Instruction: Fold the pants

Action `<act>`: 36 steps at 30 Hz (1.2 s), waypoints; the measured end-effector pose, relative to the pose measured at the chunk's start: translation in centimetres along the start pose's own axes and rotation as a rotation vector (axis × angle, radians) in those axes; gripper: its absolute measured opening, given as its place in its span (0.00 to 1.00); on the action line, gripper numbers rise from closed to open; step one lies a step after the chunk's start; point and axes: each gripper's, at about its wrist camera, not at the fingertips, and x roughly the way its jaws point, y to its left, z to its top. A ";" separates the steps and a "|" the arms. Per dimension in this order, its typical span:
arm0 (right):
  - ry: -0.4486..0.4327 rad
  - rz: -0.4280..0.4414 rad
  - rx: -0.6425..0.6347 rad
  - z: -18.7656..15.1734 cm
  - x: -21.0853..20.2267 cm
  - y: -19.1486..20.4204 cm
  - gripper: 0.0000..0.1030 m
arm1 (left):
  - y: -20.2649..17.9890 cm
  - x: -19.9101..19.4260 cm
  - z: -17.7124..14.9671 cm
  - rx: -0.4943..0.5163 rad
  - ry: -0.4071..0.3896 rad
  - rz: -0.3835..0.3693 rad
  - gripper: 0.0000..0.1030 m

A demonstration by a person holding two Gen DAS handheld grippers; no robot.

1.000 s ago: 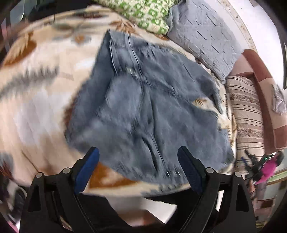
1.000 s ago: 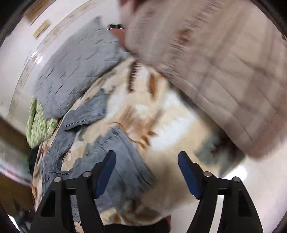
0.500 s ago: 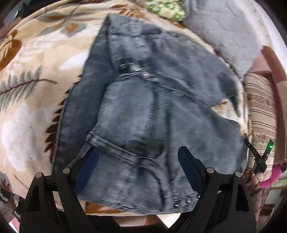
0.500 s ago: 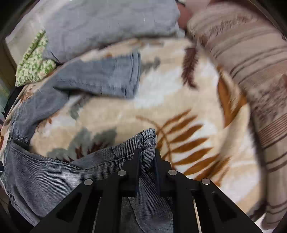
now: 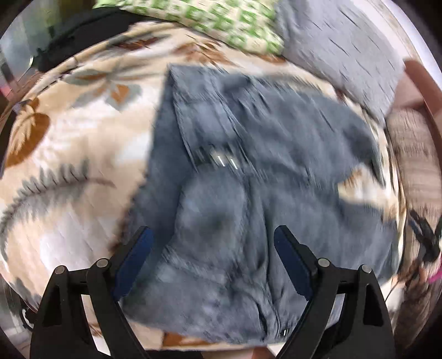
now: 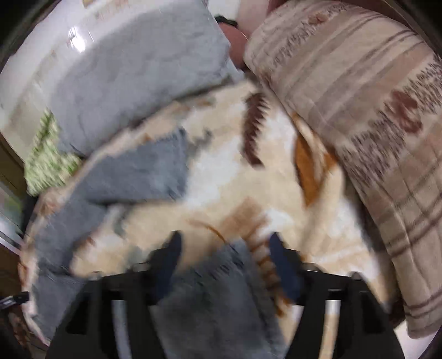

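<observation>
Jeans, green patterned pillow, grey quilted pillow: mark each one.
jeans [image 5: 248, 193]: left wrist view, mid seat area.
green patterned pillow [image 5: 221, 22]: left wrist view, centre of its cover.
grey quilted pillow [image 6: 138, 77]: right wrist view, middle of its face.

A leaf-patterned cream blanket [image 5: 69, 154] covers the bed, with a grey pillow [image 6: 132, 77] against a white wall [image 6: 36, 63].

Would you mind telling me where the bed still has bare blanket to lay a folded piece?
Bare leaf-print blanket lies left of the jeans in the left wrist view. A second patch sits between the trouser legs and the striped quilt. The far edge is crowded by the grey pillow and green cushion.
</observation>
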 end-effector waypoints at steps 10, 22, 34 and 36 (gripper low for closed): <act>0.109 0.171 0.185 5.7 10.7 3.3 0.78 | 1.9 6.3 6.7 -0.204 0.114 -0.057 0.88; 0.067 -0.068 -0.224 7.5 11.6 8.8 0.06 | -1.0 7.6 8.3 -0.142 0.101 -0.067 0.88; 0.085 -0.096 -0.030 9.0 10.6 1.5 0.49 | 0.4 5.9 10.4 -0.099 0.063 0.025 0.88; 0.056 -0.042 -0.016 10.2 9.7 1.4 0.69 | 1.7 5.3 12.4 -0.140 0.042 0.015 0.88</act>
